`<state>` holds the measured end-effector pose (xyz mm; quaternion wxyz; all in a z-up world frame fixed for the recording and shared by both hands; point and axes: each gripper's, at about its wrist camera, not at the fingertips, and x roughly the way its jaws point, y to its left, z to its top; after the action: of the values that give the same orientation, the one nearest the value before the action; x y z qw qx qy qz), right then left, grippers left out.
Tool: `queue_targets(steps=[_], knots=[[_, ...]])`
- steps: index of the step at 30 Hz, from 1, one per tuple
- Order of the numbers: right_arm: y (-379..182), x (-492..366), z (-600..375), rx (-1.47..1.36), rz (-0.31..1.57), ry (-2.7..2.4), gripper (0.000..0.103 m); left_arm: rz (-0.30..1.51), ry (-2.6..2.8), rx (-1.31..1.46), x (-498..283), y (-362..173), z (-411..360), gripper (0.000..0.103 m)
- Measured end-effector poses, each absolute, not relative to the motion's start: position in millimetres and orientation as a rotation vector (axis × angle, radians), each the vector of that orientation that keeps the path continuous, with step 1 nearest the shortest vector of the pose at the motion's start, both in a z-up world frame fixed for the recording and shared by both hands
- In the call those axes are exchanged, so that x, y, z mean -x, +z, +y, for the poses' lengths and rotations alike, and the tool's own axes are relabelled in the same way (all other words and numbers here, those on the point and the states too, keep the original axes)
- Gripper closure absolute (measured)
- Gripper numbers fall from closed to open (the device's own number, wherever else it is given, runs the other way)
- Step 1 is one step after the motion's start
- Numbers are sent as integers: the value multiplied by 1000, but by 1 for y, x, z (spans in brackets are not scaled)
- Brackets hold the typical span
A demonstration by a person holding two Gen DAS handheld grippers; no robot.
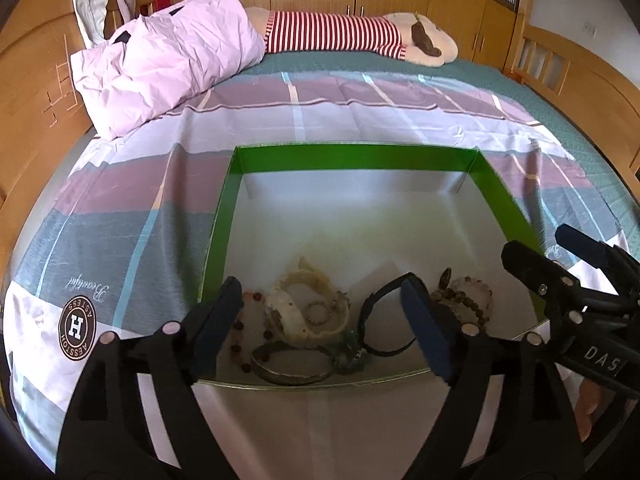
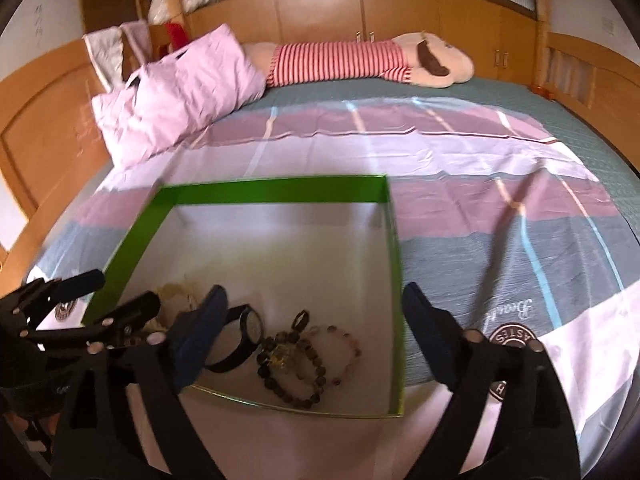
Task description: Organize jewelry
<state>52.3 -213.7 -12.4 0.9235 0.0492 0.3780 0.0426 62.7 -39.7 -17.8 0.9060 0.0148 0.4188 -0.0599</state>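
Observation:
A shallow green box (image 1: pixel 356 157) with a white floor lies on the bed; it also shows in the right wrist view (image 2: pixel 276 192). Jewelry lies at its near edge: a cream bangle (image 1: pixel 316 312), a metal bangle (image 1: pixel 292 368), a black watch (image 1: pixel 380 316) (image 2: pixel 240 340), dark bead bracelets (image 1: pixel 468 300) (image 2: pixel 296 372) and a pale bead bracelet (image 2: pixel 344 352). My left gripper (image 1: pixel 324 312) is open and empty above the cream bangle. My right gripper (image 2: pixel 312 312) is open and empty above the bead bracelets; it also shows in the left wrist view (image 1: pixel 560 256).
The box rests on a striped sheet (image 1: pixel 140 208) over a green bedspread (image 2: pixel 480 92). A pink pillow (image 1: pixel 168 64) and a striped plush toy (image 1: pixel 360 36) lie at the far side. Wooden bed rails (image 1: pixel 32 92) and cabinets (image 2: pixel 320 16) surround the bed.

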Motion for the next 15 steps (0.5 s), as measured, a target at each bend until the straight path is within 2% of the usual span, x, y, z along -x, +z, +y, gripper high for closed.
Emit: queue_targets(steps=[7,15], knots=[[-12,-51,-220,-112,758,56,1,887,-122,-15,-62,-17,-39,11],[-13,-52,-219,-110,759,56,1,892,-97,-32,-64,-20,-39,7]])
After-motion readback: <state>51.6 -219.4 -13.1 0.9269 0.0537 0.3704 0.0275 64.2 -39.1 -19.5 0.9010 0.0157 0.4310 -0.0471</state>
